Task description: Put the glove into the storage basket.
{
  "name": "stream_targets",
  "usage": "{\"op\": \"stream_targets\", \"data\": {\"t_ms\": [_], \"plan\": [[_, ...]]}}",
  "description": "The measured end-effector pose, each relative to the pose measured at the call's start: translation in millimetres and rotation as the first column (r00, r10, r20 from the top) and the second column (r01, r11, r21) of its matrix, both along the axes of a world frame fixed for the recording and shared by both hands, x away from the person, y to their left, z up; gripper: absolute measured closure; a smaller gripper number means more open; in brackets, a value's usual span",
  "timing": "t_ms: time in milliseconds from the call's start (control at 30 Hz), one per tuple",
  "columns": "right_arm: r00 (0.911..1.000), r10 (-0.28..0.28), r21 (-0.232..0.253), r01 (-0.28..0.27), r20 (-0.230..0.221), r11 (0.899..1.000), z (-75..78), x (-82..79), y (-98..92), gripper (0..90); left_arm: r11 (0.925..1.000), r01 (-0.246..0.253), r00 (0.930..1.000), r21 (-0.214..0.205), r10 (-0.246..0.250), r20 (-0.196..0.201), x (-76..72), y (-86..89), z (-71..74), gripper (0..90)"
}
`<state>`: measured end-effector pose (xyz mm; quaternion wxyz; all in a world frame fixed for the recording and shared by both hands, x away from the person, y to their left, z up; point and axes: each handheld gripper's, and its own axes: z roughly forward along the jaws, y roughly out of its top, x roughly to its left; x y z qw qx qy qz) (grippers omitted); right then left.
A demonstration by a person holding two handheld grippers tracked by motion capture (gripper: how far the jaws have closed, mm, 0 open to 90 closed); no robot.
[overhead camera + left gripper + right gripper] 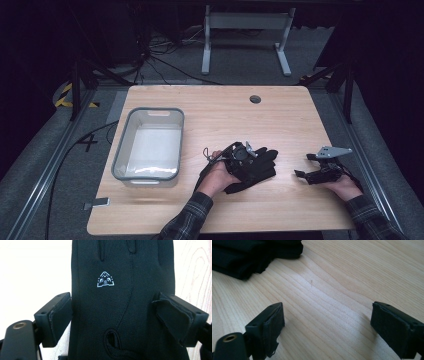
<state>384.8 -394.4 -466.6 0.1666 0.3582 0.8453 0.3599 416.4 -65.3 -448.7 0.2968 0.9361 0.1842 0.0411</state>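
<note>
My left gripper (250, 155) sits over the black glove (120, 290) on the worktop (220, 110), jaws spread either side of it — not yet pinching. My right gripper (306, 166) waits apart, jaws spread on nothing. The grey bin (120, 150) looks empty — most work remains.

The glove (257, 167) is black and made of soft fabric, and it lies flat on the wooden worktop (210, 115), near the front edge and a little right of the middle. Its fingers point away to the right. A small white arrowhead-shaped logo (105, 280) marks its back, and a cord loop (112, 340) sits at its cuff.
</note>
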Motion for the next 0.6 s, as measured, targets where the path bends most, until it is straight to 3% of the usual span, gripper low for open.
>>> {"op": "stream_targets", "data": {"t_ms": [133,267,300,433,467,533,600], "plan": [[1.0000,0.000,0.000,0.000,0.000,1.000,0.0,0.0,0.0,12.3,0.9998,-0.013,0.9989,-0.016,0.013,-0.044,2.6,1.8,-4.0,16.5],[1.0000,0.000,0.000,0.000,0.000,1.000,0.0,0.0,0.0,12.3,0.9998,0.007,0.9985,-0.021,-0.008,-0.054,1.2,2.5,-2.3,22.8],[1.0000,0.000,0.000,0.000,0.000,1.000,0.0,0.0,0.0,12.3,0.9994,0.027,0.9980,-0.022,-0.028,-0.057,-0.8,1.5,-0.9,32.0],[1.0000,0.000,0.000,0.000,0.000,1.000,0.0,0.0,0.0,12.3,0.9987,0.046,0.9959,-0.023,-0.048,-0.076,-3.3,1.1,0.9,49.1],[1.0000,0.000,0.000,0.000,0.000,1.000,0.0,0.0,0.0,12.3,0.9980,0.057,0.9946,-0.029,-0.059,-0.085,-3.6,0.9,1.3,49.1],[1.0000,0.000,0.000,0.000,0.000,1.000,0.0,0.0,0.0,12.3,0.9971,0.070,0.9926,-0.030,-0.072,-0.097,-3.6,0.9,1.9,60.9],[1.0000,0.000,0.000,0.000,0.000,1.000,0.0,0.0,0.0,12.3,0.9979,0.057,0.9914,-0.032,-0.060,-0.116,-4.4,0.4,3.0,63.9]]}}
